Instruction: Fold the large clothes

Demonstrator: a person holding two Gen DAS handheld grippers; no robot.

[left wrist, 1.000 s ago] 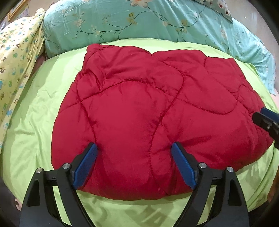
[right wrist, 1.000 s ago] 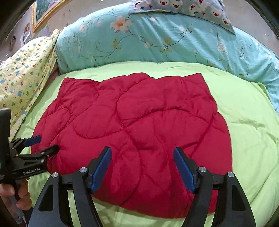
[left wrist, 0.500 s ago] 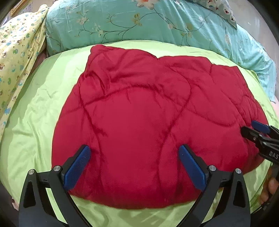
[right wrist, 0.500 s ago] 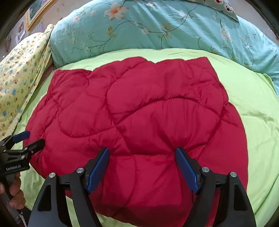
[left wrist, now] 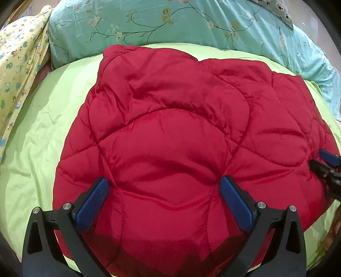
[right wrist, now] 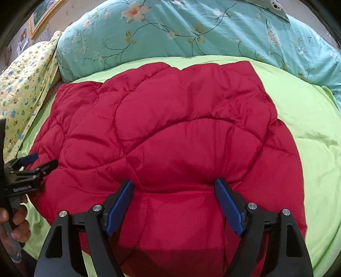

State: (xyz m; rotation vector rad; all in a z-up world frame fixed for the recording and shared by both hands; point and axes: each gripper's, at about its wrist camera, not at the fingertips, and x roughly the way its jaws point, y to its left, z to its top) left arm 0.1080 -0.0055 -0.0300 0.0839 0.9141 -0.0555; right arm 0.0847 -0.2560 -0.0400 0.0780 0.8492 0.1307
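Note:
A red quilted puffy garment lies folded into a thick pad on the lime green bedsheet; it also shows in the right wrist view. My left gripper is open, its blue pads resting over the garment's near left part. My right gripper is open over the near right part. Each gripper shows at the edge of the other's view: the right one at the garment's right edge, the left one at its left edge.
A teal floral duvet is bunched along the back of the bed. A yellow printed cloth lies at the back left. A framed picture hangs on the wall. Green sheet shows right of the garment.
Both grippers have moved forward and lower over the garment's near edge. Both stayed open, and the garment has kept its shape.

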